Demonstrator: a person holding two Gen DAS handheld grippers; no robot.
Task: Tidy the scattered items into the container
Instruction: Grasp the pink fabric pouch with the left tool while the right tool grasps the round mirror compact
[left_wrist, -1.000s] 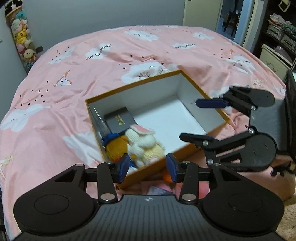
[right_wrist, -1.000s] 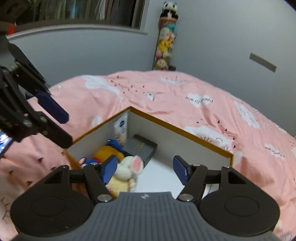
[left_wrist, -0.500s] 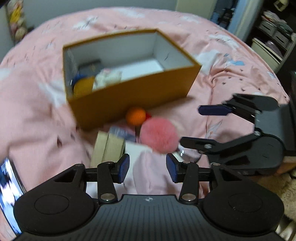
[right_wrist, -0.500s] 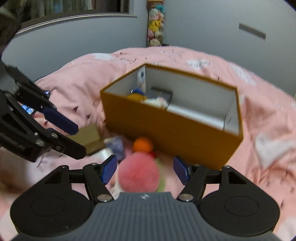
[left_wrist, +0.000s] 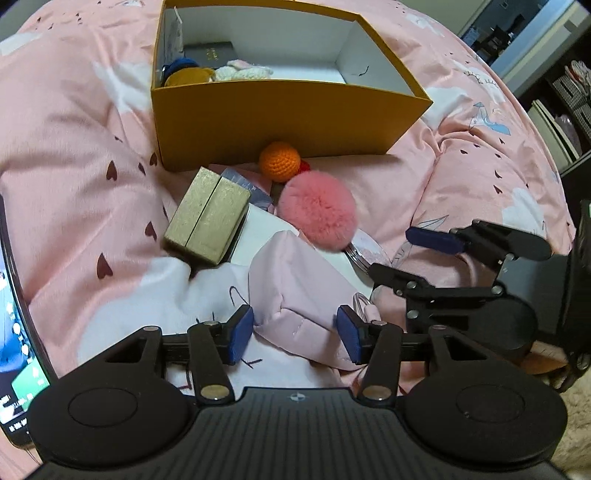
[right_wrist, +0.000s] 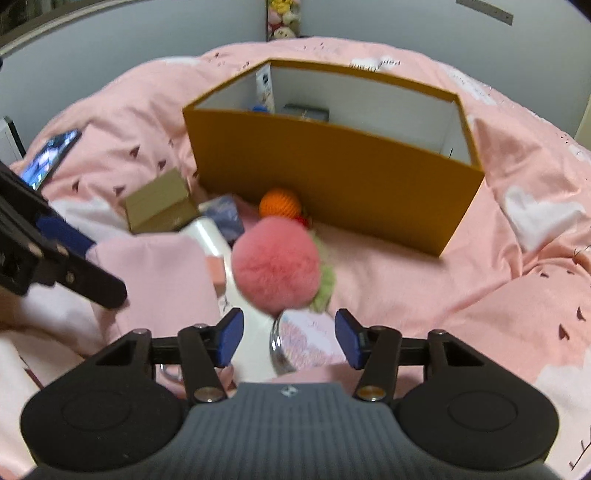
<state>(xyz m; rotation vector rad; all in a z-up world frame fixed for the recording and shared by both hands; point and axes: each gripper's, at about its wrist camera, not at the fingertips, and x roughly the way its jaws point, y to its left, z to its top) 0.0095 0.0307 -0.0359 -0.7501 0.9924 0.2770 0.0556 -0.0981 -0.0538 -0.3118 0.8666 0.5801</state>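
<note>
An open orange box (left_wrist: 280, 114) (right_wrist: 332, 177) stands on the pink bed and holds a dark case, a yellow toy and a white plush. In front of it lie an orange crochet ball (left_wrist: 279, 161) (right_wrist: 279, 203), a pink pompom (left_wrist: 317, 209) (right_wrist: 275, 262), a gold box (left_wrist: 207, 216) (right_wrist: 159, 201) and a pale pink pouch (left_wrist: 295, 291) (right_wrist: 159, 273). My left gripper (left_wrist: 295, 334) is open, its fingers on either side of the pouch's near end. My right gripper (right_wrist: 288, 338) is open just short of the pompom, over a round mirror (right_wrist: 295, 339).
A phone (right_wrist: 50, 157) with a lit screen lies on the bed at the left, also at the left wrist view's left edge (left_wrist: 14, 332). A white flat item (left_wrist: 266, 236) lies under the gold box and pouch. The duvet is rumpled. Shelves stand at the right.
Both grippers have pulled back from over the box and dropped low toward the items in front of it. The left now straddles the pouch; the right is close to the pompom.
</note>
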